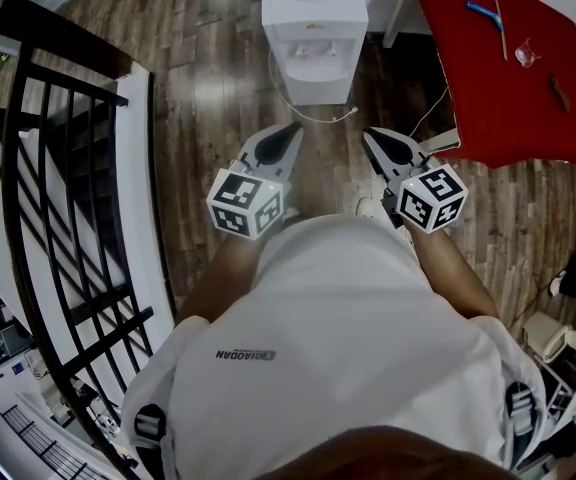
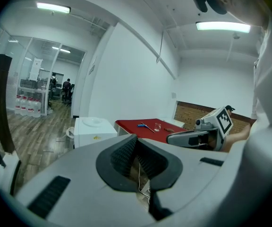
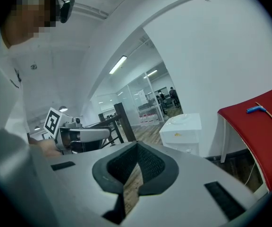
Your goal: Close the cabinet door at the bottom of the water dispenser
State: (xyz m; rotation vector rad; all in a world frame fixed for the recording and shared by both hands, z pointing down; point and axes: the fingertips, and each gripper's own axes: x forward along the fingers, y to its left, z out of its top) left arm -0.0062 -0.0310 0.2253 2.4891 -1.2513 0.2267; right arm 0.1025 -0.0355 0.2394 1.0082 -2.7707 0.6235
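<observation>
**Facing the water dispenser with both jaws pressed together**

From my remote seat, the head view looks steeply down over the wearer's white shirt (image 1: 348, 368). The left hand-held gripper (image 1: 293, 128) and the right hand-held gripper (image 1: 370, 133) are held out side by side, apart from each other, and both point toward the far side of the room. In each gripper view the ribbed pads meet at their tips, so both sets of jaws are pressed together. Nothing is pinched in either one.

The water dispenser (image 1: 313, 28), a white box, stands on the wooden floor (image 1: 208, 58) at the far centre. It is straight ahead of the two tips and clear of both. I see it mostly from above, so I cannot tell whether its bottom door is open or closed. A white cable (image 1: 318, 116) curls on the floor at its near foot.

To the far right is a red counter (image 1: 468, 88). It carries a blue tool (image 1: 482, 10), a thin stick (image 1: 501, 30), a small glass (image 1: 526, 56) and a brown item (image 1: 560, 93). A black railing (image 1: 68, 168) runs along the left.
</observation>
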